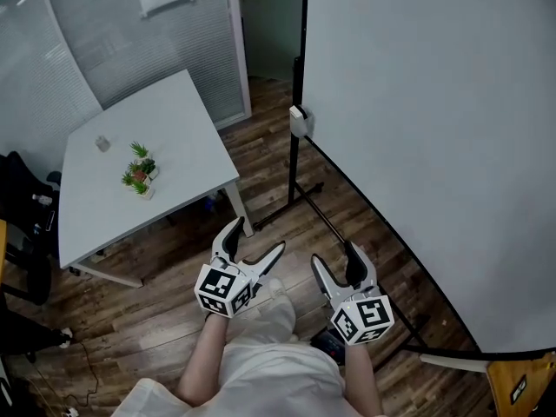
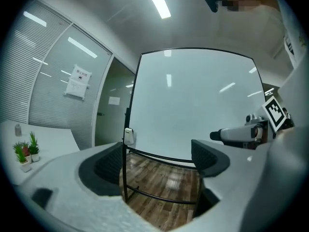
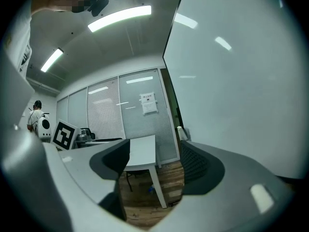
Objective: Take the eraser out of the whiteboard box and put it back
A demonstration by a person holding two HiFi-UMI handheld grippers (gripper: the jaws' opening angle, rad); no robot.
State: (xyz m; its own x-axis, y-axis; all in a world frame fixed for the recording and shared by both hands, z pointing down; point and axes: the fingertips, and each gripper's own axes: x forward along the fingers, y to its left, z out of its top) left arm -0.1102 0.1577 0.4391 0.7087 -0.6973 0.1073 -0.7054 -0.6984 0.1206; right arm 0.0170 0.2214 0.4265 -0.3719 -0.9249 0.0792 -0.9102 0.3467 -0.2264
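A small white whiteboard box (image 1: 298,120) hangs on the left edge of the big whiteboard (image 1: 434,146); the eraser itself cannot be made out. Both grippers are held low over the wooden floor, well short of the box. My left gripper (image 1: 257,237) is open with nothing between its jaws. My right gripper (image 1: 334,256) beside it is open and empty too. In the left gripper view the box (image 2: 129,136) shows far beyond my left gripper (image 2: 159,161), on the black frame. In the right gripper view the box (image 3: 182,133) sits just right of my right gripper (image 3: 154,166).
A white table (image 1: 174,137) with small potted plants (image 1: 139,170) and a little bottle (image 1: 102,143) stands to the left. The whiteboard's black stand legs (image 1: 304,198) run across the floor ahead. A black chair (image 1: 17,189) is at the far left, with blinds behind.
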